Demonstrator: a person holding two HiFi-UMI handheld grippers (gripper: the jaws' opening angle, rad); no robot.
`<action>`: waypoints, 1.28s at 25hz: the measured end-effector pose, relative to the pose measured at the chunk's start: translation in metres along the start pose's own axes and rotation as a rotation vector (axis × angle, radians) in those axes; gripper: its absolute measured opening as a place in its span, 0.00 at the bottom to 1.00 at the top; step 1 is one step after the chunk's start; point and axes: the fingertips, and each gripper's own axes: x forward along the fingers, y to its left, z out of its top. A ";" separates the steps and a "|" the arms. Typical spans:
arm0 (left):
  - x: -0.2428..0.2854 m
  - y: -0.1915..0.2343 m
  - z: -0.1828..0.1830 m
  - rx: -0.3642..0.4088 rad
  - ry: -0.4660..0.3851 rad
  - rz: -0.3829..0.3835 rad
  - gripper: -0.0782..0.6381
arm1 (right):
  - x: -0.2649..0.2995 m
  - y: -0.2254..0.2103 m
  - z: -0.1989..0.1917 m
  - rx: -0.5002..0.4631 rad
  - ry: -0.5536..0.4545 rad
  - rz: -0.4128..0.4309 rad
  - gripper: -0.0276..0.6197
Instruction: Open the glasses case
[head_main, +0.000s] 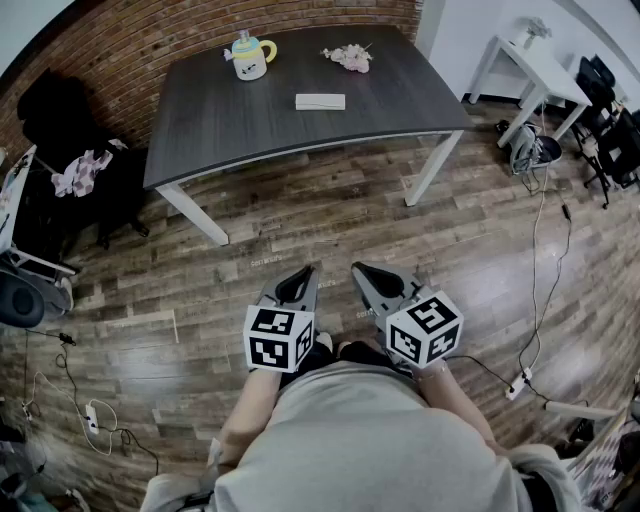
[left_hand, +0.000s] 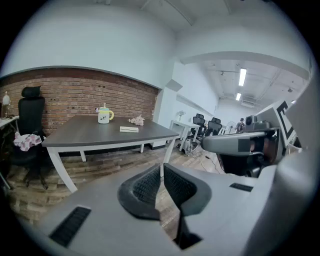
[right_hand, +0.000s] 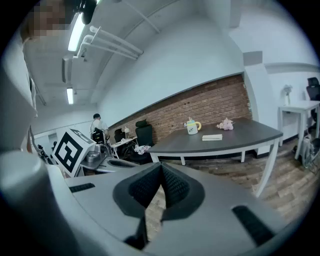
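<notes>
Grey jaws are pressed together and empty on both sides. Our left gripper (head_main: 297, 285) and right gripper (head_main: 374, 284) hang close to our body, well apart from the glasses case (head_main: 320, 101).

We judge that the approach is the step in hand. We should walk up, part both jaws before arriving, then pin the case's base with one gripper and lift the lid edge with the other.

On the dark table (head_main: 200, 130) stand a lidded mug (head_main: 249, 57), then the pale case, seemingly closed, then a pink bundle (head_main: 349, 57).

A black chair (left_hand: 31, 115) stands to the left and a brick wall (head_main: 150, 30) behind. Wood-plank floor (head_main: 330, 220) lies between us and the table, and a white desk (head_main: 540, 70) sits to the right.
</notes>
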 end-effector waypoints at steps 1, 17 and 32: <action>0.001 0.000 0.000 0.006 -0.001 -0.001 0.16 | 0.001 -0.001 0.000 -0.003 0.003 0.001 0.05; 0.012 0.015 0.010 0.032 -0.013 -0.033 0.16 | 0.020 -0.009 -0.001 0.017 0.005 -0.024 0.05; 0.007 0.045 0.011 0.019 -0.021 -0.075 0.24 | 0.038 -0.010 -0.004 0.015 -0.001 -0.095 0.18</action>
